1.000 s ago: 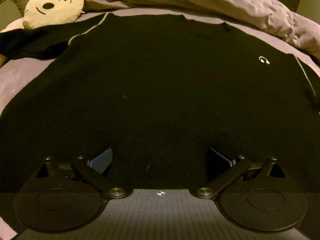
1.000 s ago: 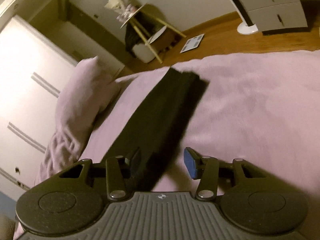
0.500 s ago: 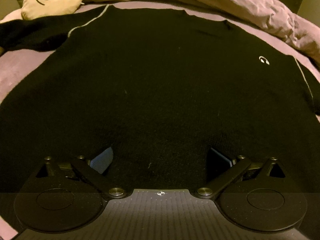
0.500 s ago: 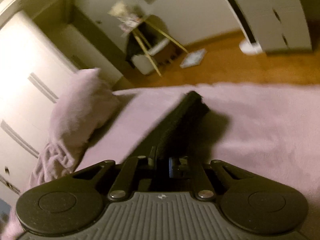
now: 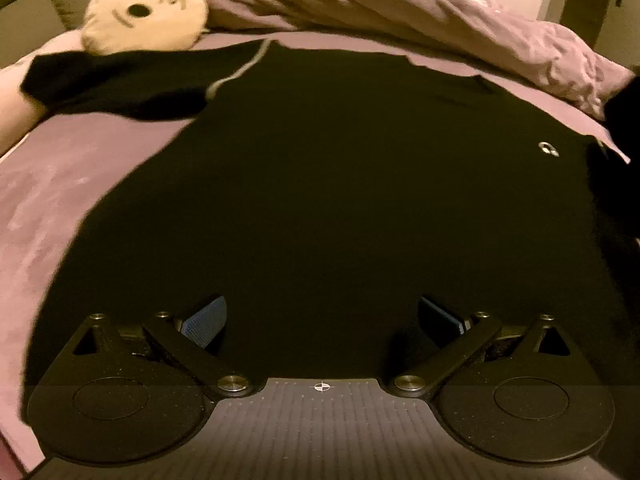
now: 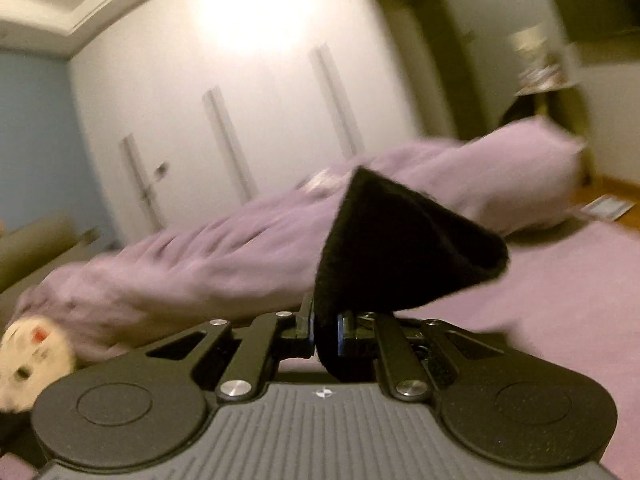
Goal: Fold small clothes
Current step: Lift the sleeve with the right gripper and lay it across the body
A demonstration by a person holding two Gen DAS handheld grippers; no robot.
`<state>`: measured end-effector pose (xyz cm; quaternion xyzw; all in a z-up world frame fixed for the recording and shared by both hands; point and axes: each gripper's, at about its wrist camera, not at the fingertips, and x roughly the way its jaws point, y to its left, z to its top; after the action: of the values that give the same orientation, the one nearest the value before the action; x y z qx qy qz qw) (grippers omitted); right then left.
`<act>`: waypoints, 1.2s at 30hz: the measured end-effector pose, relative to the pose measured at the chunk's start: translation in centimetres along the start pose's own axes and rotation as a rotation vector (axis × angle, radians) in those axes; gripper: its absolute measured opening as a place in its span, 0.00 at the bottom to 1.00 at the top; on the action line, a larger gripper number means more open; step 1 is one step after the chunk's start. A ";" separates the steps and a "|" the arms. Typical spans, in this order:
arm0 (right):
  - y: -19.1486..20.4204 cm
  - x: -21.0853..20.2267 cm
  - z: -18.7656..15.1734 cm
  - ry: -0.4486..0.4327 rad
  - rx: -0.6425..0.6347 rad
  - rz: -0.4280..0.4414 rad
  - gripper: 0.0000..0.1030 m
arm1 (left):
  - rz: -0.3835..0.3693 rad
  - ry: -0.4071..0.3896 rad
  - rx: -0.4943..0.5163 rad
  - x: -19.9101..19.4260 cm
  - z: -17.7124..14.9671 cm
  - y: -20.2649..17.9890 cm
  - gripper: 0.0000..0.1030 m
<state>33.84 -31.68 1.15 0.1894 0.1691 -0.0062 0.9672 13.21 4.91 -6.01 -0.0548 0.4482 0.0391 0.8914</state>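
Right tongs (image 6: pixel 325 334) are clamped on a black sleeve (image 6: pixel 400 248), the two pads pressed together on the fabric with the cloth pinched upright between them. Beyond the grip the sleeve's end stands up and flares into a dark cone that opens toward the right, off the bed. Past it lies a rumpled lilac duvet (image 6: pixel 200 264), blurred, and a lilac bed sheet (image 6: pixel 560 300) spreads to the right. A round cream cushion (image 6: pixel 28 364) with a face shows at the lower left edge, and white wardrobe doors (image 6: pixel 260 100) fill the background.

Left tongs (image 5: pixel 322 320) stand wide apart over the lower part of a black sweater (image 5: pixel 320 200), nothing between the blue pads; whether they touch the cloth I cannot tell. The sweater lies flat on the bed, chest up, with a small white logo (image 5: pixel 548 149) near the right shoulder and a pale seam line (image 5: pixel 240 70) at the left shoulder. Its left-hand sleeve (image 5: pixel 112 84) stretches out flat toward the picture's left, just below the face cushion (image 5: pixel 146 10). At the right edge a dark mass of fabric (image 5: pixel 620 152) rises off the sheet. The duvet (image 5: pixel 440 12) is heaped along the far side.
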 end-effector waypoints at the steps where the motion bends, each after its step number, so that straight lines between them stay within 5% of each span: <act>1: 2.0 1.0 -1.6 0.032 -0.001 0.019 0.09 | -0.003 -0.005 -0.004 -0.2 -0.1 0.8 1.00; 8: 11.8 6.3 -9.9 0.147 -0.058 0.050 0.09 | 0.039 -0.028 -0.037 -0.9 -0.3 6.0 1.00; 11: 14.1 8.5 -11.3 0.212 -0.090 0.052 0.21 | 0.036 -0.035 -0.078 -0.7 0.2 7.4 1.00; 14: 12.2 7.6 -11.9 0.268 -0.017 0.107 0.26 | 0.017 -0.046 -0.085 -0.3 1.3 7.4 1.00; 18: 7.0 1.9 -12.1 0.210 0.137 0.152 0.40 | -0.006 -0.057 -0.050 0.8 2.5 5.3 1.00; 24: 0.6 -1.7 -13.0 0.212 0.148 0.028 0.40 | -0.042 -0.006 -0.046 3.2 4.2 2.3 1.00; 36: 1.0 -0.6 -13.0 0.228 0.122 0.020 0.42 | 0.017 -0.010 -0.038 3.3 4.7 2.2 1.00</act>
<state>29.16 -26.03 -9.58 0.2490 0.2752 0.0150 0.9284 18.59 7.82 -6.00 -0.0676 0.4432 0.0554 0.8921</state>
